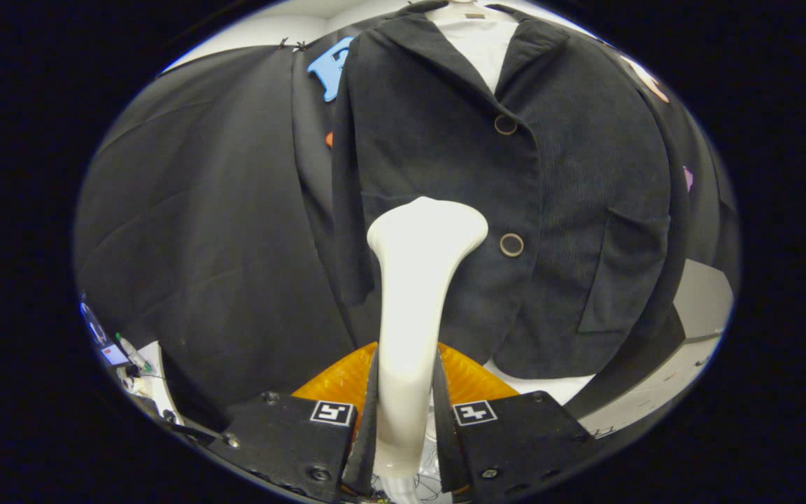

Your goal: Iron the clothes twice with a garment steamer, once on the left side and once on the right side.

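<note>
Here the garment steamer (413, 301) stands upright between the fingers of the hand-held gripper (406, 413), both of which press on its slim white handle, so the grip is closed around it. Its flared head rises just ahead of the fingers, close to the front of a dark corduroy jacket (445, 175) hanging beyond, beside the lower button (511, 244); contact cannot be judged.

White floor (683, 364) beneath the hanging jacket (445, 175); small clutter (119, 353), perhaps devices, resting there.
</note>
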`<state>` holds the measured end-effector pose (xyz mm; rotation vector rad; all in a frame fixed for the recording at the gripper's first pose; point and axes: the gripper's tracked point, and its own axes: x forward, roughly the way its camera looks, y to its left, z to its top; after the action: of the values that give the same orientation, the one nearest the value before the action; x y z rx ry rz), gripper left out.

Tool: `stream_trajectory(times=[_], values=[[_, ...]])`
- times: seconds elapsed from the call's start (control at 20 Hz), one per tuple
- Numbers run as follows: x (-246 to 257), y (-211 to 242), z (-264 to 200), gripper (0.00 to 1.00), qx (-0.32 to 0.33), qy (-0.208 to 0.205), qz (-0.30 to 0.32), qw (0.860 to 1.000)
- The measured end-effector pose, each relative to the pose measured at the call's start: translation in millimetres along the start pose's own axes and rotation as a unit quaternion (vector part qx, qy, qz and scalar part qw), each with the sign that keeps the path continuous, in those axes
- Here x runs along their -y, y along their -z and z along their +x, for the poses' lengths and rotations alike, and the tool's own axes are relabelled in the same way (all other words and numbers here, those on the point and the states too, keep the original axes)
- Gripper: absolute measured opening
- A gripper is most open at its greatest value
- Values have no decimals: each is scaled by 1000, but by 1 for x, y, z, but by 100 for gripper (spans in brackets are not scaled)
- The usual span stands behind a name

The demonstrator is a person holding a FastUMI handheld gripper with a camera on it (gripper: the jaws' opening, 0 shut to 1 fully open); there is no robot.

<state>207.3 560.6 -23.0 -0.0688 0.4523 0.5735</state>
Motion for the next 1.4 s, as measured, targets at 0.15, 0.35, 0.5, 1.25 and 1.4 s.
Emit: stream_trajectory(times=[0.15,0.35,0.5,1.25,1.4], values=[[0,18,6,39,-16,0,1,1000],[4,43,9,38,-33,3,-2,999],[7,63,13,39,-45,3,-2,999],[33,101,-1,39,-59,-5,27,998],[46,89,-27,39,-39,-3,36,999]])
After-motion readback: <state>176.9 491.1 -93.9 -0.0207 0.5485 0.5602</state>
